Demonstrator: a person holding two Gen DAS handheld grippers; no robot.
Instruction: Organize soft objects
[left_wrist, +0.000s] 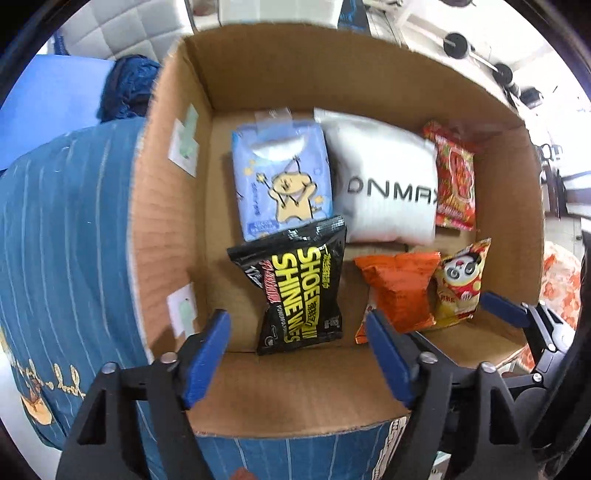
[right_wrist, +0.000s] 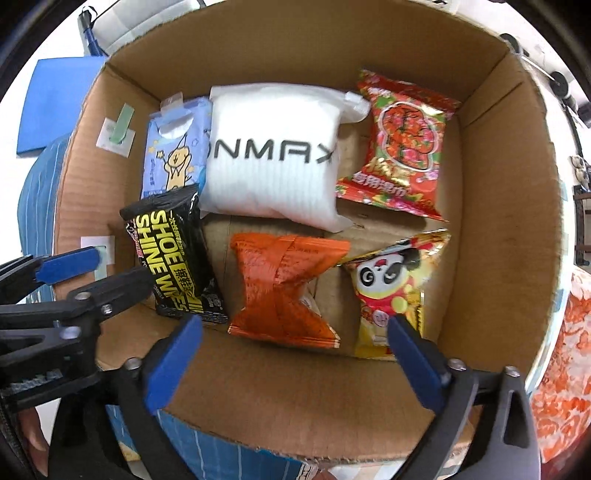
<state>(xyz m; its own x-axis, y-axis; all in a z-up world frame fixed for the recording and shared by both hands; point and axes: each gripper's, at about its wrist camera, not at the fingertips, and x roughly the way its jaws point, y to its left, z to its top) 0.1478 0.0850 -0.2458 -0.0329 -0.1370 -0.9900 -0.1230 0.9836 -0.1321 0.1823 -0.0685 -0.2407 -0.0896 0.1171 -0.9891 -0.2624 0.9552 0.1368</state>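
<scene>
Packs in the box (right_wrist: 517, 155), black wipes (right_wrist: 177, 258), orange bag (right_wrist: 284, 288) and panda bag (right_wrist: 395, 288) nearest, look light, soft and slick, best pinched across a crimped end, while left gripper (left_wrist: 299, 354) and right gripper (right_wrist: 295, 354) hang spread and empty above.

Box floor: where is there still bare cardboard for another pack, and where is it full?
Bare: the near strip of the box floor, in front of the black wipes, orange pack and panda pack; some along the right wall. Crowded: the back row, blue tissues, white pack, red pack.
</scene>
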